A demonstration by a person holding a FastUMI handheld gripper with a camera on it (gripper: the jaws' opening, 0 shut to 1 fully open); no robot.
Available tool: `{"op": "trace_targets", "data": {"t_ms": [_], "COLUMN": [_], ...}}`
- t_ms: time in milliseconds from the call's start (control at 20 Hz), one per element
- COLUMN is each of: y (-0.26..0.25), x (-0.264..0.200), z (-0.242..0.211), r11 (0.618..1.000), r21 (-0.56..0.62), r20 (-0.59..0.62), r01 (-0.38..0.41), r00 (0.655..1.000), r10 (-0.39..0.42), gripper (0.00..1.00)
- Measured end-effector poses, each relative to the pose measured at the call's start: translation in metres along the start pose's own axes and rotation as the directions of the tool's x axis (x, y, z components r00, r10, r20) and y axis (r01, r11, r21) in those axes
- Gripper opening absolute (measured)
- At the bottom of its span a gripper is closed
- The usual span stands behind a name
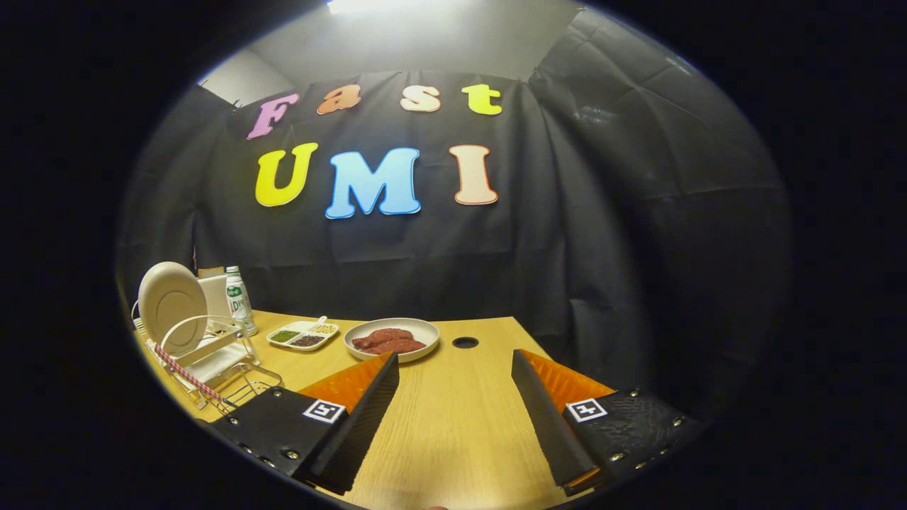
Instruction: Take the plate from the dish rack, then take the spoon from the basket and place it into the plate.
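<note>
Hovering tongs (pixel 453 397) (spread, empty) — one racked plate (pixel 172 306).

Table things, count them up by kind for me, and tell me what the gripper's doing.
Plates: 2, one upright in the dish rack, one holding red meat
Divided trays: 1
Bottles: 1
Dish racks: 1
Total: 5
The gripper is open over bare table, holding nothing.

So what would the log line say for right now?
claw: open, holding nothing, above table | plate: upright in dish rack, beyond left finger | stage: plate not yet taken
</note>
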State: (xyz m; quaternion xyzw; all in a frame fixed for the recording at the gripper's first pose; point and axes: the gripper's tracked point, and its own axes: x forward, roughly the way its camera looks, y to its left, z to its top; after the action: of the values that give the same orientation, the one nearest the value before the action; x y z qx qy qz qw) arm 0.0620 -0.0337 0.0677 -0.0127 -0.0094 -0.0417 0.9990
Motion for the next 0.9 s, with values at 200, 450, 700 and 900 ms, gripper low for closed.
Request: {"op": "trace_targets", "data": {"t_ms": [200,450,700,900], "y": [-0.022,0.006,0.097,0.195], "x": [-0.047,-0.122,-0.162,-0.166], "z": [0.043,0.1,0.125,0.131], "r11": [0.991,0.963,0.965,0.989], "r21": [-0.054,-0.143,-0.139,-0.107], "r20": [-0.001,-0.001,-0.041,-0.059], "r01": [0.121,0.227,0.221,0.099], "r00": [0.993,0.973,0.973,0.993], "r10": [-0.121,-0.23,-0.229,-0.105], "gripper": [0.98,0.97,0.97,0.98]}}
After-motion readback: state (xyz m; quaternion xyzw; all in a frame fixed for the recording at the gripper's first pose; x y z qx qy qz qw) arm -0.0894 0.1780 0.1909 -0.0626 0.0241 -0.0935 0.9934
